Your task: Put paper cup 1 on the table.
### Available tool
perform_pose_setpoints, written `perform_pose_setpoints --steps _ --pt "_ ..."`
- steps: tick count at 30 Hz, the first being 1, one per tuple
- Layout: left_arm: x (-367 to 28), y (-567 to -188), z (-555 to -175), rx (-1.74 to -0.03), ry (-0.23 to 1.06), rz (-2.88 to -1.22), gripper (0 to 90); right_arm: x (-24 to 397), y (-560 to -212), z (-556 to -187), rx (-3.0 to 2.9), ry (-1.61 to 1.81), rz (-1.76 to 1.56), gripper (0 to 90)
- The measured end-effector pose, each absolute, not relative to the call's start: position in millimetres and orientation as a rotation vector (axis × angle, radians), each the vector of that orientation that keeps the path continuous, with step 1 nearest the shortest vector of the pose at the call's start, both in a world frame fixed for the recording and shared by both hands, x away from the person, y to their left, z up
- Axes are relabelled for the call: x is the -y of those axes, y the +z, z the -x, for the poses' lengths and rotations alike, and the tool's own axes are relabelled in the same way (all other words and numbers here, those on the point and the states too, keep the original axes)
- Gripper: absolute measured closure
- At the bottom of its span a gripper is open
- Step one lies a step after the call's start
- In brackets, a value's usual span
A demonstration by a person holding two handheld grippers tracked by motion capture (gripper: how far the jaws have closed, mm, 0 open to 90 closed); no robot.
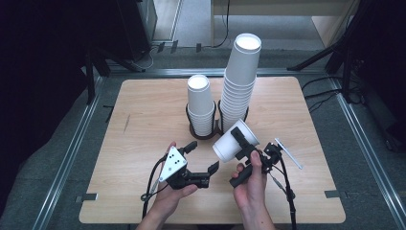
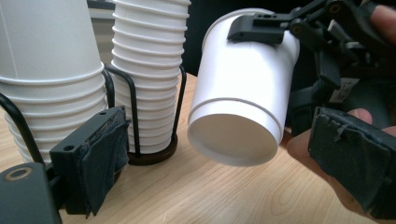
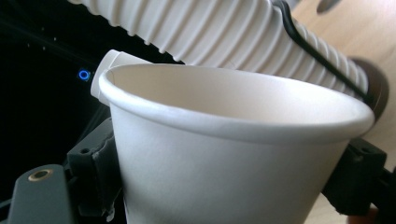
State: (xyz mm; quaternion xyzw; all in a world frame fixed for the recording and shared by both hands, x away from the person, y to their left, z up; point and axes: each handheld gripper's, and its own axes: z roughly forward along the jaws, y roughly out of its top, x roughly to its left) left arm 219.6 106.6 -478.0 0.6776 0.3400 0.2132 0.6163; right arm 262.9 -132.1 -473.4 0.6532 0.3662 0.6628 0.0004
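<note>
Currently gripping a single paper cup (image 1: pixel 233 142) across its body in the right hand-held gripper (image 1: pixel 245 143), above the table (image 1: pixel 143 110) near two racked stacks, left hand-held gripper (image 1: pixel 203 158) gaping empty alongside, risking crushing the thin wall or slipping.

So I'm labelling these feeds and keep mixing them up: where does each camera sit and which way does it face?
High view: above the person's side, looking forward and down at the wooden table; forearms and both tongs show.
Left gripper view: on the left tongs, facing the cup stacks; its own open jaws show.
Right gripper view: on the right tongs, along the held paper cup.
All three views share that cup.
</note>
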Motion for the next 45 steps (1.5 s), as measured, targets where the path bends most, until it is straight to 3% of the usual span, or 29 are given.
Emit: perform_pose_setpoints --steps 25,45 --pt "-114 -485 -228 -0.833 0.476 -1.581 5.6 150 -455 -260 -1.263 1.816 -1.468 14.9" --pt "-125 -501 -240 -0.911 0.467 -1.597 5.7 168 -457 -283 -1.27 1.512 -1.209 14.7"
